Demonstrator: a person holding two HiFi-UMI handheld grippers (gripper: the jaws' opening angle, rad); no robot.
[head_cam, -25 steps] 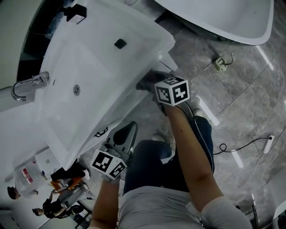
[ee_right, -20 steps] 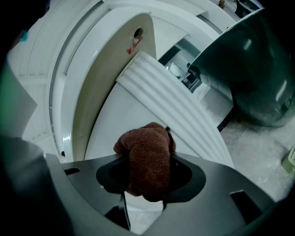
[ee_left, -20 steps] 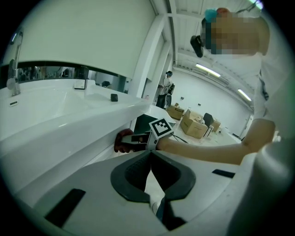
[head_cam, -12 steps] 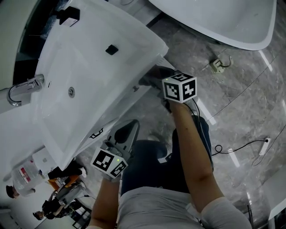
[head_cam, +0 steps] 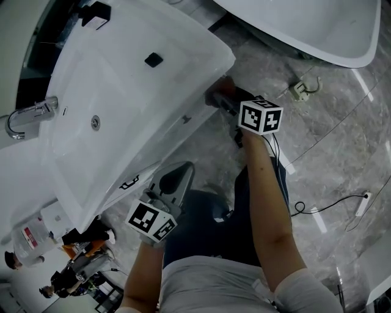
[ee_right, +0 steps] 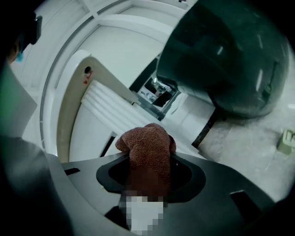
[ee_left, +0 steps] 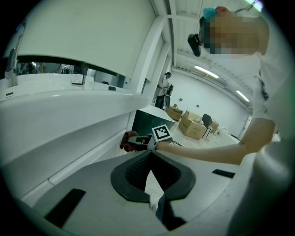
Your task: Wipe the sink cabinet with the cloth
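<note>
Because wiping needs a firm hold, right gripper (head_cam: 227, 103) clamps the bunched brown cloth (ee_right: 146, 150) at the sink cabinet (ee_right: 103, 108) front; left gripper (ee_left: 150, 156) waits closed, empty.

Open floor (head_cam: 324, 140) beside overhanging sink cabinet (head_cam: 165, 143)

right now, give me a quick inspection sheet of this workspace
surface: sink cabinet front white, no marks visible
job's things: cloth, brown, at the cabinet front
clutter: bottle near the sink's end; black piece on sink
grippers: left gripper shut, empty; right gripper shut on cloth
cables: cable and power strip on floor
surroundings: grey marbled floor, white tub beyond
</note>
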